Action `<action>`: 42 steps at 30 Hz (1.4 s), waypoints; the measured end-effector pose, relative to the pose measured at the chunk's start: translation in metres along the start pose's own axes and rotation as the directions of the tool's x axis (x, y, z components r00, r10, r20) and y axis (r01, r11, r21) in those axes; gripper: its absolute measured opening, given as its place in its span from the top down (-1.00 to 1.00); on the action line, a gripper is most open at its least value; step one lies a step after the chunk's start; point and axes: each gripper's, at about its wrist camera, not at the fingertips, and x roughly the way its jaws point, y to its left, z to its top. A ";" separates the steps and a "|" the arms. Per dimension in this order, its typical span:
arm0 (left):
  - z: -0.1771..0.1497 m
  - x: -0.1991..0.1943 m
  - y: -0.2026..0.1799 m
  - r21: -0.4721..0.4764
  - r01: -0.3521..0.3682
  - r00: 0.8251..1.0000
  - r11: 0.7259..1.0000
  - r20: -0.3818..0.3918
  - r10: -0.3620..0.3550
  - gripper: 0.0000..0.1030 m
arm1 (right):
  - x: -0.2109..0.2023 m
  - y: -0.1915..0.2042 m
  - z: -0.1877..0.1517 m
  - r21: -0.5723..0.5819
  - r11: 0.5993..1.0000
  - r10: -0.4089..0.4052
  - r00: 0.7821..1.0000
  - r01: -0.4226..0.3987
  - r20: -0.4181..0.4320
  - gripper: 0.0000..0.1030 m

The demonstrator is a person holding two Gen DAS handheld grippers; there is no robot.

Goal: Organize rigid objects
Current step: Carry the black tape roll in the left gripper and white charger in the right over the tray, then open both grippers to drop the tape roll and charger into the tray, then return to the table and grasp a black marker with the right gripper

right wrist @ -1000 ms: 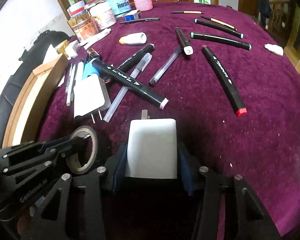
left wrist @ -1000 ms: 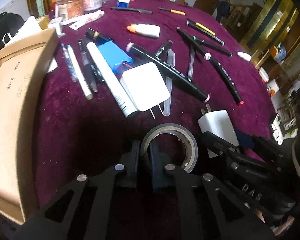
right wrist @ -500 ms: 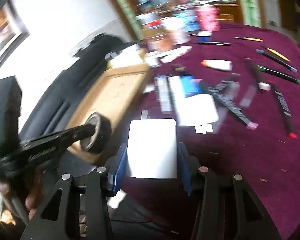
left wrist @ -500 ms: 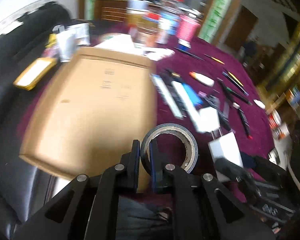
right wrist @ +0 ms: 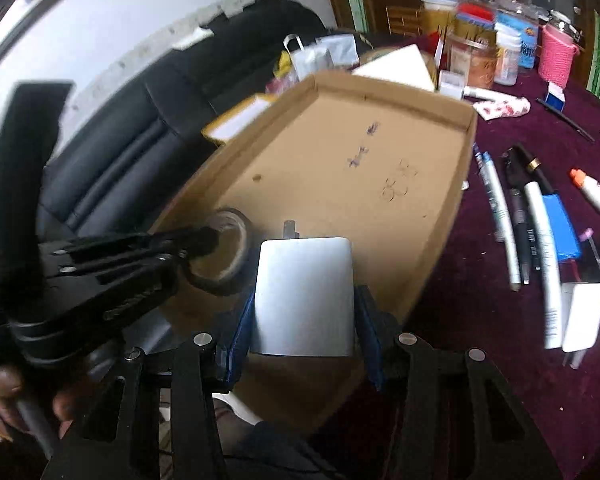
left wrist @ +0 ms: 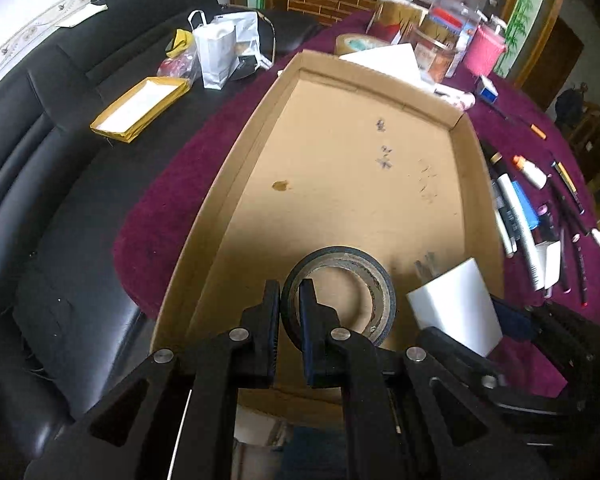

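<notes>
Carrying the first two items over the cardboard tray (left wrist: 260, 152) now; nothing is in it yet as far as I can see, its floor is bare. Left tongs (left wrist: 289, 308) are pinching the wall of the black tape roll (left wrist: 352, 276), one finger inside the ring, one outside, jaws nearly together. Right tongs (right wrist: 304, 320) are clamped on the white charger block (right wrist: 304, 296), prongs pointing away from me. Both items hang above the near end of the tray, side by side, not yet released.

Left to do, by my read: drop these two, then go back for the markers and pens (right wrist: 540, 248), the blue pack (right wrist: 560, 228), the second white charger (right wrist: 584, 316) and the small glue bottle (right wrist: 592, 192), all lying on the purple counter (right wrist: 500, 320) beside the tray.

Versus a second ago: both tongs were over the counter clutter with the same grips; now the view has swung to the tray.
</notes>
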 end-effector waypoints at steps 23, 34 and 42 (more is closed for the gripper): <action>-0.005 0.009 0.006 0.000 0.061 0.998 0.998 0.001 -0.061 0.09 | 0.004 0.012 -0.002 -0.150 0.987 -0.049 0.996 0.060 0.072 -0.16; -0.004 -0.058 -0.070 0.082 0.279 0.942 0.957 0.170 -0.290 0.04 | -0.092 -0.069 -0.064 0.022 0.989 0.137 0.961 -0.147 0.241 -0.23; -0.012 -0.029 -0.173 0.137 0.422 0.906 0.896 -0.022 -0.423 0.02 | -0.134 -0.160 -0.105 0.217 0.971 0.035 0.953 -0.104 0.301 -0.20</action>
